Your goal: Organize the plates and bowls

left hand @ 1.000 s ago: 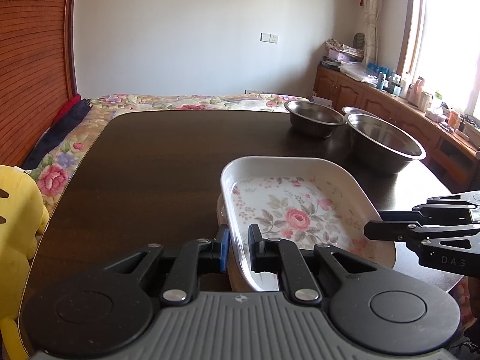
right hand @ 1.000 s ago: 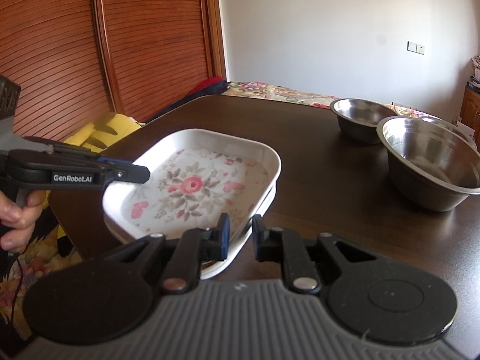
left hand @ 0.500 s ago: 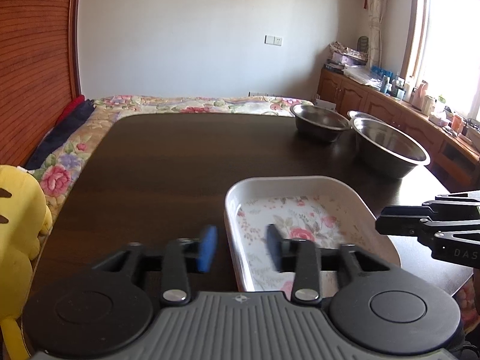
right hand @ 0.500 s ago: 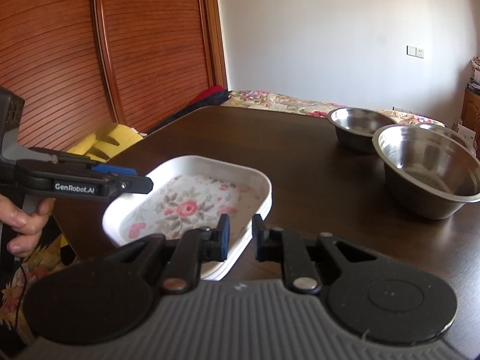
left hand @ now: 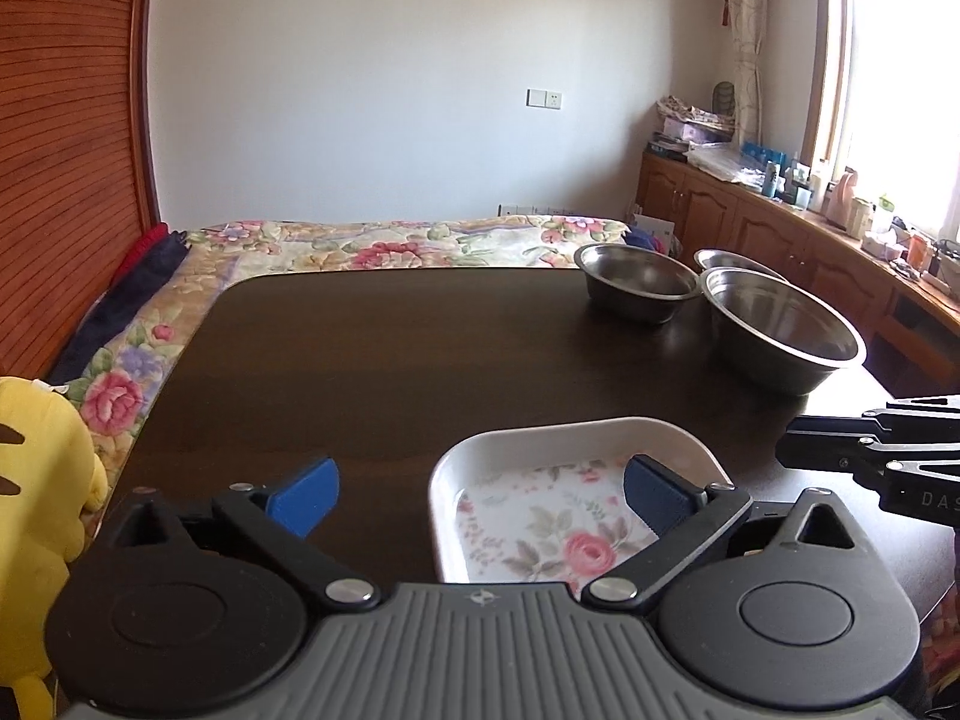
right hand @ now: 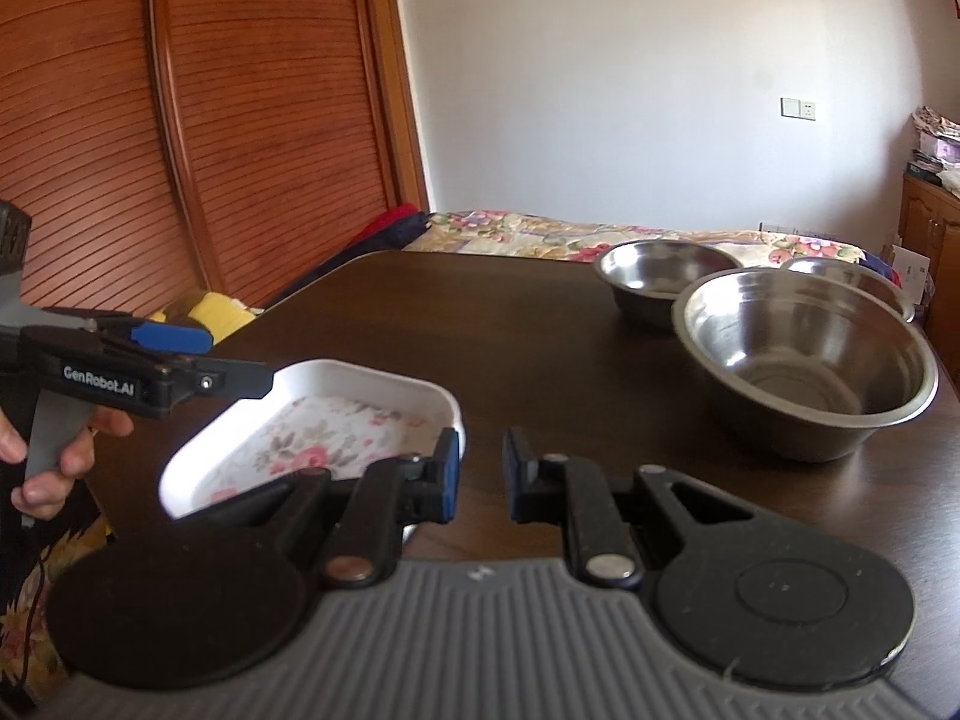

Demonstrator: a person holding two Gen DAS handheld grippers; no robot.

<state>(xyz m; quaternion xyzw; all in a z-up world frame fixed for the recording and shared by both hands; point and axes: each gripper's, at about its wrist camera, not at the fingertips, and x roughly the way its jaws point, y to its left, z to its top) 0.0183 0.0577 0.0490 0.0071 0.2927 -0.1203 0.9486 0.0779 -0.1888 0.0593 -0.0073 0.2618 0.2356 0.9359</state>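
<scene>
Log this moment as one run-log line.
left gripper: open | right gripper: open | floral plate: on table | steel bowls: unstacked

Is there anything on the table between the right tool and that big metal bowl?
Nothing visible. Bare dark table lies between the right tool and the big metal bowl. The flowered dish sits off to the tool's left, and the smaller bowls stand behind the big one.

Both grippers are black, with a ribbed grey body, round black discs on either side and silver pivot screws. The left gripper [left hand: 477,501] carries blue pads [left hand: 303,495] on its fingers; white "GenRobot.AI" lettering runs along its side, above a grey handle. The right gripper [right hand: 481,474] has blue pads too, and shows "DAS" on its side.
</scene>
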